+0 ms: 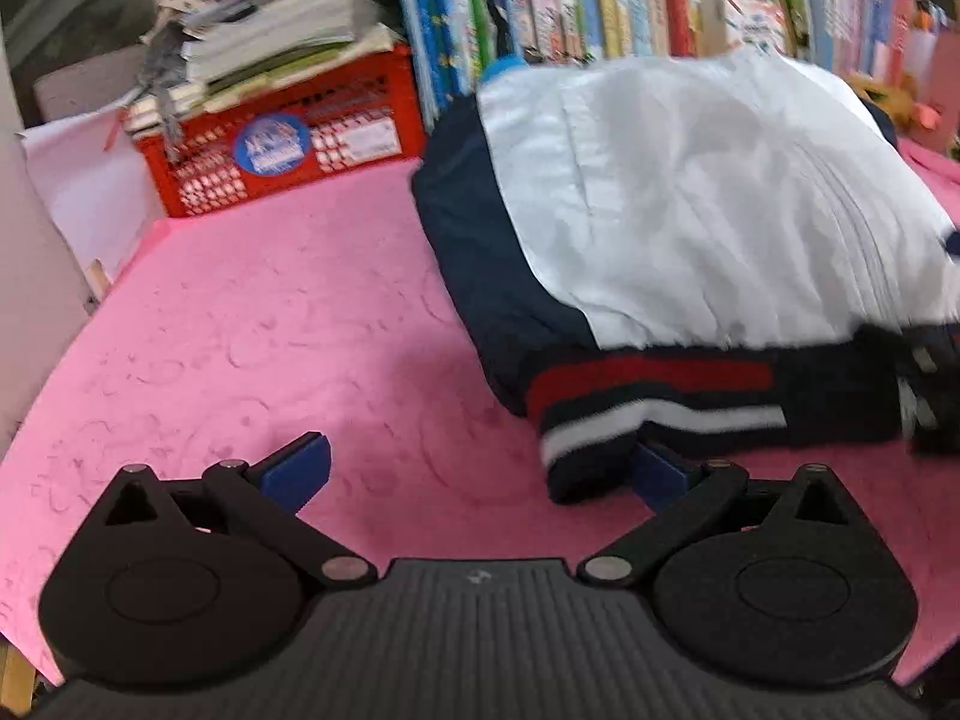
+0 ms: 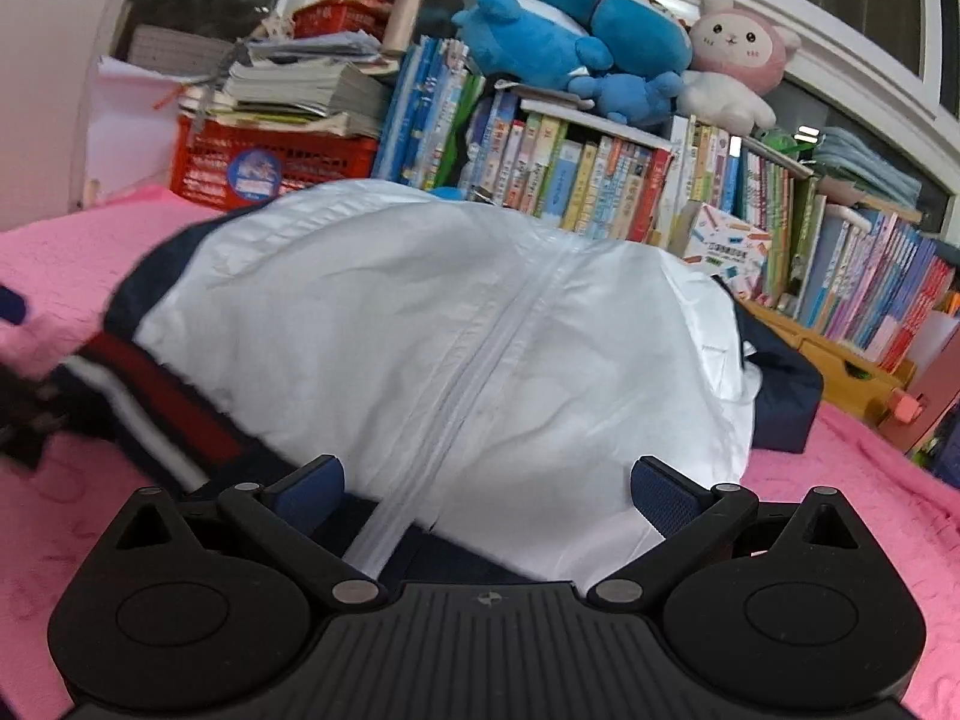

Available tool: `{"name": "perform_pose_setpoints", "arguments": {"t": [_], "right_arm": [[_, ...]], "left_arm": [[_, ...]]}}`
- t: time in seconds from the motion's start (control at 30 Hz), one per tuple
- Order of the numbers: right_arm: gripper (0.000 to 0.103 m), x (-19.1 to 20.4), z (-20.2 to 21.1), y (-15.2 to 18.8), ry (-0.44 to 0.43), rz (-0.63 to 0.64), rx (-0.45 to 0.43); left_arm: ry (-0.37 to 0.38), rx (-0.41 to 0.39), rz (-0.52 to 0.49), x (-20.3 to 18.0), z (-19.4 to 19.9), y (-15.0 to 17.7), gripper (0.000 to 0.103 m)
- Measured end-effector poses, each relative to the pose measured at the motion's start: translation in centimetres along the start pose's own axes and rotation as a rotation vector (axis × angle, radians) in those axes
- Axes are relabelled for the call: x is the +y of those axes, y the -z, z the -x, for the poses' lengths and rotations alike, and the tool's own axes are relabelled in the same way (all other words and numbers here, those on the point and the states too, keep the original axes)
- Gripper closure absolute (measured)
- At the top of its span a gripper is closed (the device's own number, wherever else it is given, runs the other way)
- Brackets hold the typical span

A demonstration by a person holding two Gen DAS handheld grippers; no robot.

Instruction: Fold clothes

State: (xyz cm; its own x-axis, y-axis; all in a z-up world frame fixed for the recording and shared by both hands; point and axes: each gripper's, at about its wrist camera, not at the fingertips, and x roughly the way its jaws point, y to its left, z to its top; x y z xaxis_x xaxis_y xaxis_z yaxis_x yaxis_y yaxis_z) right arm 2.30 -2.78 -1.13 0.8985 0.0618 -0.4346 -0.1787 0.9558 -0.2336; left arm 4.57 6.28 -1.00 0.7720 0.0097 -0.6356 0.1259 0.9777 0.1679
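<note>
1. spreading wide at the bottom of the left wrist view, the left gripper (image 1: pixel 477 468) pinches nothing; its right blue pad (image 1: pixel 660 474) sits just under the striped cuff (image 1: pixel 654 402) of the jacket (image 1: pixel 690 204), while the left pad stands apart over bare pink cover (image 1: pixel 270 312).
2. the right gripper (image 2: pixel 487 489) is spread as well, its two blue pads either side of the jacket's near edge, with the white zipper strip (image 2: pixel 456 396) running down between them; whether a pad touches the cloth cannot be told.
3. the jacket lies folded into a bundle on the pink cover, white lining upward, navy fabric showing along its left side and at the far right corner (image 2: pixel 780 384), and a red, white and navy ribbed band at the near left.
4. in the right wrist view the left gripper shows as a dark blur at the far left edge (image 2: pixel 24 414), beside the striped band.
5. behind the jacket, at the left, a red plastic crate (image 1: pixel 288 144) with a round blue sticker stands on the cover, stacked with papers and booklets (image 1: pixel 270 30).
6. further back a row of upright books (image 2: pixel 600 180) fills the shelf.
7. on top of the books lie blue plush toys (image 2: pixel 564 36) and a pink-and-white plush rabbit (image 2: pixel 735 54), with window frames behind them.
</note>
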Motion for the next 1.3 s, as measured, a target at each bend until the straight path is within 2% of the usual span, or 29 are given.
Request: {"name": "perform_pose_setpoints", "arguments": {"t": [0.13, 0.2, 0.3, 0.4, 0.53, 0.63, 0.73, 0.8, 0.87, 0.93, 1.0, 1.1, 1.17, 1.23, 1.3], "right_arm": [[0.0, 1.7, 1.3, 0.6, -0.123, 0.03, -0.021], [0.0, 3.2, 1.2, 0.7, -0.126, 0.072, -0.028], [0.0, 4.7, -0.1, 0.4, -0.037, 0.091, -0.021], [0.0, 4.1, -1.3, -0.4, 0.075, 0.042, -0.021], [0.0, 1.4, -1.5, -1.2, 0.089, -0.095, -0.032], [0.0, 0.4, -1.8, -1.9, 0.123, -0.126, -0.055], [0.0, 0.1, -1.3, -2.4, 0.143, -0.13, -0.106], [0.0, -0.2, -0.8, -2.7, 0.166, -0.119, -0.143], [0.0, -0.4, -0.7, -2.4, 0.19, -0.095, -0.142], [0.0, -0.5, -1.2, -1.6, 0.159, -0.049, -0.075], [0.0, 0.0, -1.1, -0.7, 0.146, 0.014, -0.042], [0.0, 0.9, 0.3, -0.1, 0.18, 0.101, -0.083], [0.0, 1.2, 1.6, 0.0, 0.167, 0.111, -0.125], [0.0, 1.5, 2.5, 0.2, 0.155, 0.115, -0.138], [0.0, 1.6, 2.4, 0.6, 0.195, 0.136, -0.124]], "left_arm": [[-0.01, -0.041, 0.033, 0.0, 0.3, -1.9, 0.0], [-0.005, -0.064, 0.047, -0.1, 0.7, -2.8, 0.0], [-0.013, -0.083, 0.048, -0.4, 0.9, -3.7, 0.0], [-0.003, -0.083, 0.042, -0.4, 0.9, -3.8, 0.0], [0.042, -0.072, 0.027, -0.9, 0.9, -2.8, 0.0], [0.075, -0.055, -0.019, -2.6, 0.6, -2.1, 0.0], [0.023, -0.051, -0.048, -3.8, -0.3, -2.1, 0.0], [-0.057, -0.066, -0.015, -3.5, -0.9, -2.9, 0.0], [-0.142, -0.105, 0.056, -2.1, -1.0, -4.2, 0.0], [-0.136, -0.15, 0.135, -0.2, -0.5, -5.6, 0.0], [-0.091, -0.166, 0.167, 0.6, 0.4, -6.7, 0.0], [-0.12, -0.235, 0.117, -0.3, 2.2, -7.8, 0.0], [-0.154, -0.298, 0.098, -0.8, 3.6, -8.3, 0.0], [-0.192, -0.361, 0.128, -0.5, 5.1, -9.2, 0.0], [-0.207, -0.393, 0.164, 0.4, 6.1, -10.0, 0.0]]}}
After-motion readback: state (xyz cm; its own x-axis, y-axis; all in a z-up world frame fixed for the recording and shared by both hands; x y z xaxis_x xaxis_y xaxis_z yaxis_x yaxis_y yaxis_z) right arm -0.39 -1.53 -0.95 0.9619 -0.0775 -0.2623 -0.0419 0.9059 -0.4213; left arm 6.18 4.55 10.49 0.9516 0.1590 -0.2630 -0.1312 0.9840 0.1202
